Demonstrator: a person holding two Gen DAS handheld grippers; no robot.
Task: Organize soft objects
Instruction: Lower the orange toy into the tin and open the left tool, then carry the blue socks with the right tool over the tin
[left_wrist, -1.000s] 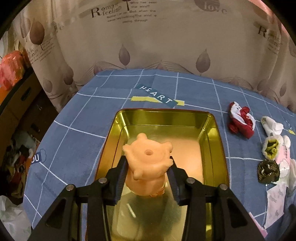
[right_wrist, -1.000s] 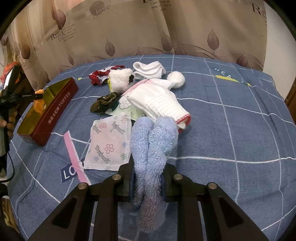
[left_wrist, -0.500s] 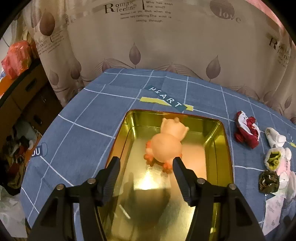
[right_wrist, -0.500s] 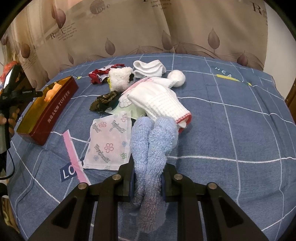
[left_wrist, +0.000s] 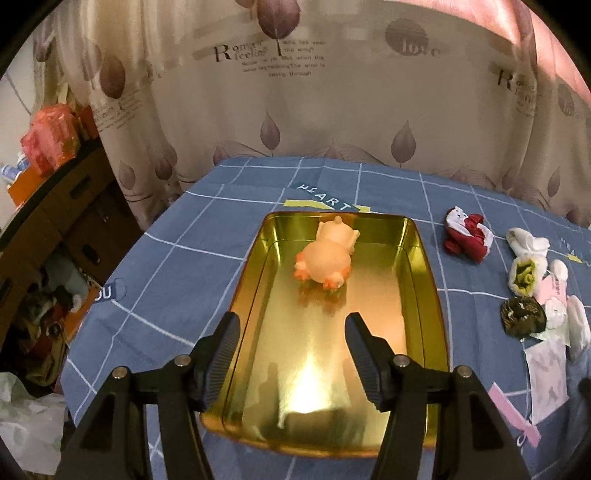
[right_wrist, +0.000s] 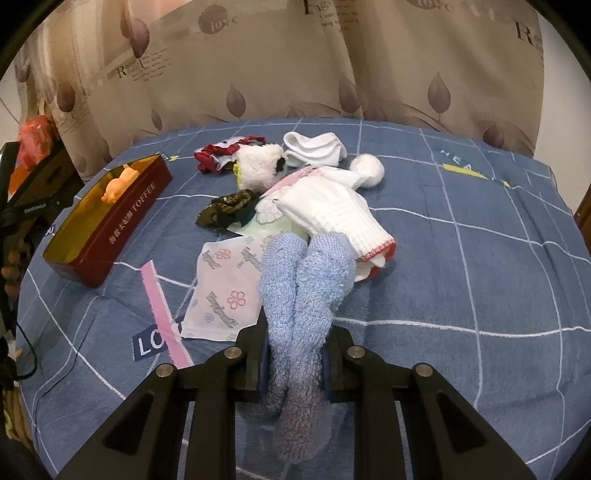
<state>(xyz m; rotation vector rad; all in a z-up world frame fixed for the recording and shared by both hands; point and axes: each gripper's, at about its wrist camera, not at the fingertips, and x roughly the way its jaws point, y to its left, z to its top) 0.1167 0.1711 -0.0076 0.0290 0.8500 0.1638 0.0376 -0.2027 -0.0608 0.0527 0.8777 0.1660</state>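
An orange soft pig toy (left_wrist: 327, 258) lies at the far end of the gold tin tray (left_wrist: 424, 295). My left gripper (left_wrist: 291, 343) is open and empty above the tray's near half. In the right wrist view the tray (right_wrist: 125, 221) shows as a red tin at the left with the toy (right_wrist: 116, 184) inside. My right gripper (right_wrist: 295, 354) is shut on a fluffy blue sock (right_wrist: 303, 288) and holds it just above the blue checked cloth.
A pile of soft things lies mid-table: white knit glove (right_wrist: 332, 214), white sock (right_wrist: 314, 147), white ball (right_wrist: 367, 170), red-white cloth (right_wrist: 218, 155), dark camouflage bundle (right_wrist: 225, 210), printed packet (right_wrist: 225, 295), pink strip (right_wrist: 162, 314). Curtain stands behind; cluttered shelves are left.
My left gripper opened and released the orange toy into the tray, then drew back and up. My right gripper kept its hold on the blue sock and rose slightly.
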